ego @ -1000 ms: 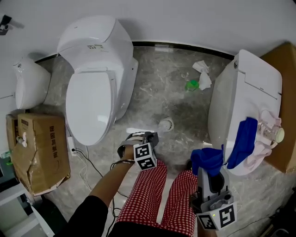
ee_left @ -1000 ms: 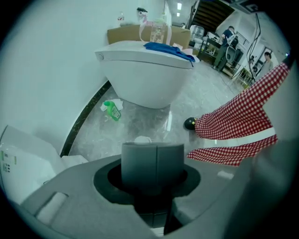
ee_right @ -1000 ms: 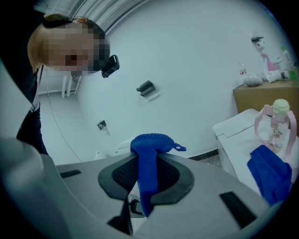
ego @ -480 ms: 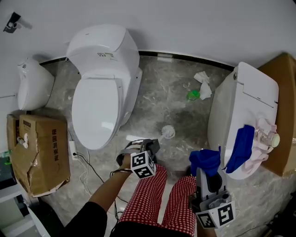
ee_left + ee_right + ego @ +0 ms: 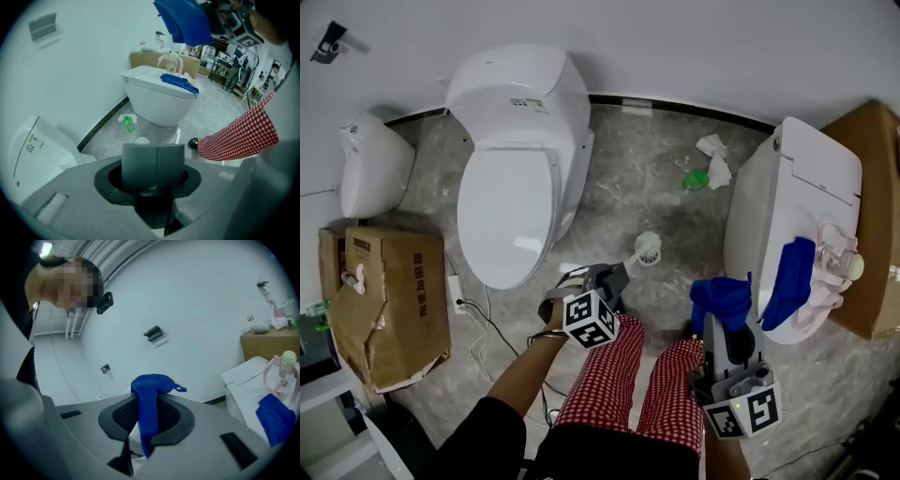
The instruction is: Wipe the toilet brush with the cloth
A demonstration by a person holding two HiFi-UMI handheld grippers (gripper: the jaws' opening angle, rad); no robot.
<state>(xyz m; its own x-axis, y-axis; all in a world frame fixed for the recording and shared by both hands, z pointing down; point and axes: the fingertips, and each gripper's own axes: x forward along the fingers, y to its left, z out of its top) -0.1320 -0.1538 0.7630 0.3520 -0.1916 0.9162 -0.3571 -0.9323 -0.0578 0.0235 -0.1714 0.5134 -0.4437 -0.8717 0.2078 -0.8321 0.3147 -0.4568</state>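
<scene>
Left tongs [image 5: 612, 278] are clamped on the toilet brush [image 5: 647, 249] handle, its white head just beyond them over the floor [image 5: 656, 183]; right tongs [image 5: 147, 412] pinch the blue cloth [image 5: 720, 302], apart from the brush

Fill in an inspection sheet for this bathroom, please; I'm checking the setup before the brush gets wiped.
Surface: grey marbled floor, litter near the wall.
Job's things: toilet brush and blue cloth, each in a gripper and apart from each other.
Clutter: crumpled tissue and green bottle on the floor; torn cardboard box at left; second blue cloth and clear bottle on the right toilet.
Grippers: left gripper shut on the toilet brush; right gripper shut on the blue cloth.
Cables: white cable on the floor, running from a power strip beside the box.
Surroundings: white toilet with lid down, white wall.
</scene>
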